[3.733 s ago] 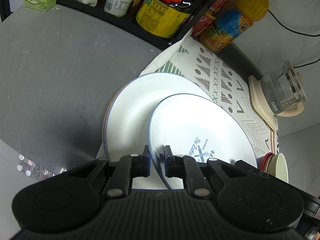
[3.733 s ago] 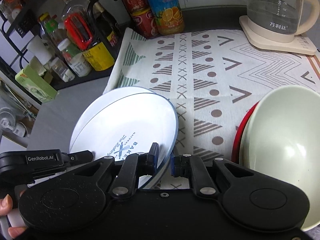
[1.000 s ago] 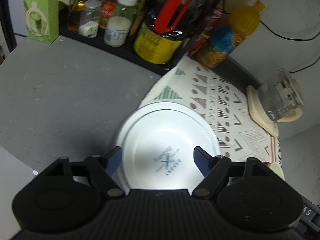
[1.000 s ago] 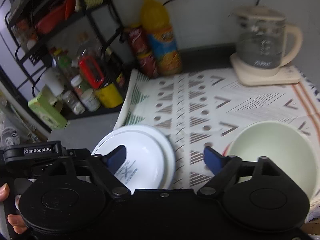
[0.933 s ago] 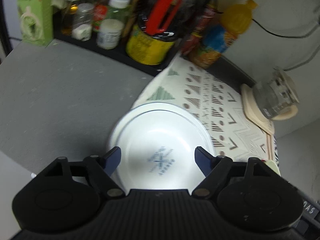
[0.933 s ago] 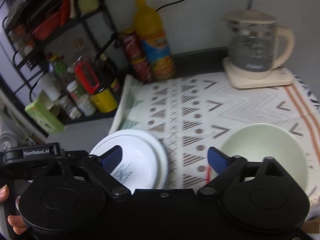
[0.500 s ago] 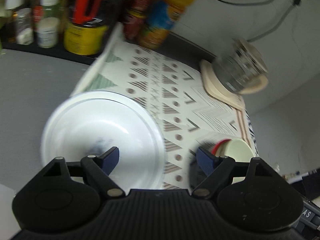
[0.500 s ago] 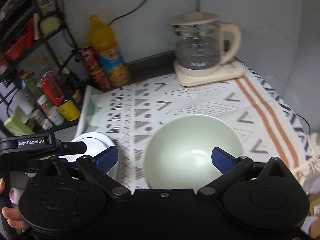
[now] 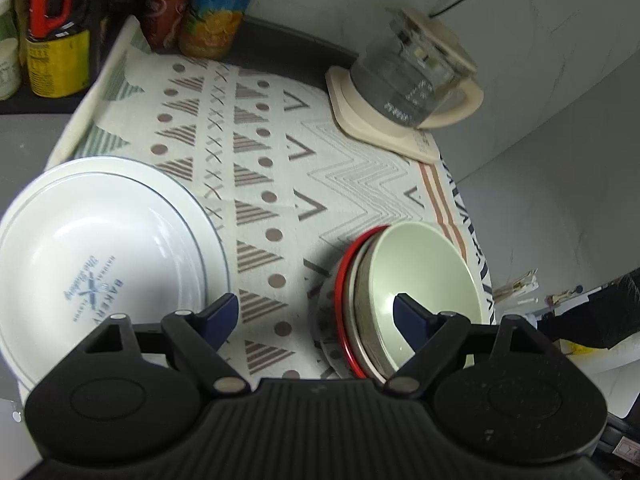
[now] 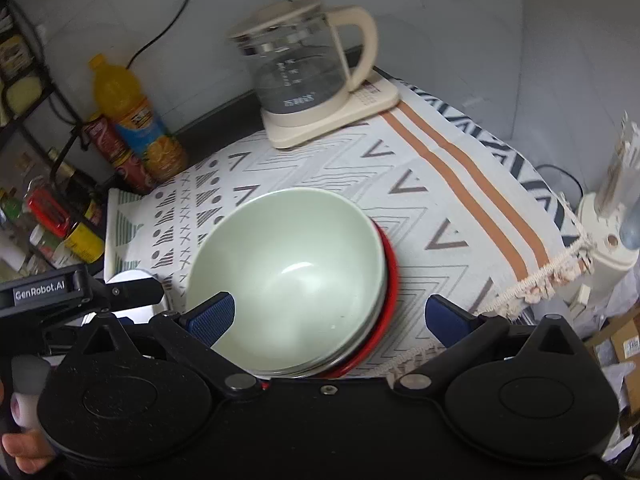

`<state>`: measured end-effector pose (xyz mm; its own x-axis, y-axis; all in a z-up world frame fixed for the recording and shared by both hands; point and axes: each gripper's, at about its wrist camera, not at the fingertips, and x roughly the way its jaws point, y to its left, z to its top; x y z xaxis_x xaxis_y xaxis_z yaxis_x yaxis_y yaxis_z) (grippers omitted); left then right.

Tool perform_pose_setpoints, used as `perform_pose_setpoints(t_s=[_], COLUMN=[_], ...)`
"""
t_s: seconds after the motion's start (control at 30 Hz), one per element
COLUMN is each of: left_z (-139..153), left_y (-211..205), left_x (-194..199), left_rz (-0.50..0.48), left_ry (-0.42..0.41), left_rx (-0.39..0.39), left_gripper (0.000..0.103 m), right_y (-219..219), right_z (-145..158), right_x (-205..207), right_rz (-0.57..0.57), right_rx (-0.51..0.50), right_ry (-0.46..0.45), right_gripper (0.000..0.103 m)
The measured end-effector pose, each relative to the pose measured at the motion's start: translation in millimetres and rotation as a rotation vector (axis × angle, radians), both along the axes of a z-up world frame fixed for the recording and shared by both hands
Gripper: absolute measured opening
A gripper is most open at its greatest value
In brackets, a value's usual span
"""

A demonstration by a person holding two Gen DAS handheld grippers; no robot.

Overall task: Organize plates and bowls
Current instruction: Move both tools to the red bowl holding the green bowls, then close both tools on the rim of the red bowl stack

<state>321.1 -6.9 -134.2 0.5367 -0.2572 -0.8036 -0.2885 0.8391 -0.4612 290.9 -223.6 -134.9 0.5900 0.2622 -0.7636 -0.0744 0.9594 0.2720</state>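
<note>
The pale green bowl [image 10: 292, 276] sits nested on a grey bowl and a red bowl [image 9: 344, 304] on the patterned cloth [image 9: 280, 152] covering the table. My right gripper [image 10: 330, 316] has just been spreading and stands wide around the bowl's rim, gripping nothing. My left gripper [image 9: 316, 314] is spread too, empty. Two white plates [image 9: 100, 256] lie stacked at the cloth's left edge, the top one printed "BAKERY". The left gripper's body reads "GenRobot.AI".
</note>
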Motion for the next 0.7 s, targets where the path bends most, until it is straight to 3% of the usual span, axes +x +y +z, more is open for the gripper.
perform_pose_setpoints(t_s=[0.17, 0.37, 0.47, 0.53, 0.7], left_z=[-10, -31, -39, -45, -50], left_y=[-10, -17, -21, -21, -22], left_x=[12, 27, 31, 34, 42], left_rz=[-0.023, -0.016, -0.027, -0.019, -0.027], left_ry=[0.015, 0.059, 0.071, 0.078, 0.073], left_rx=[0.006, 0.004, 0.014, 0.005, -0.014], left_gripper=[0.083, 0.08, 0.076, 0.071, 0.057], right_y=[-10, -14, -10, -5, -3], right_z=[-13, -44, -54, -60, -73], right_x=[9, 28, 35, 39, 50], right_rz=[-0.007, -0.021, 0.006, 0.026, 0.013], right_rx=[0.018, 0.036, 0.042, 0.042, 0.025], right_ry=[0.032, 0.105, 0.126, 0.142, 0.175], right_gripper=[0.1, 0.085, 0.075, 0.061, 0.047])
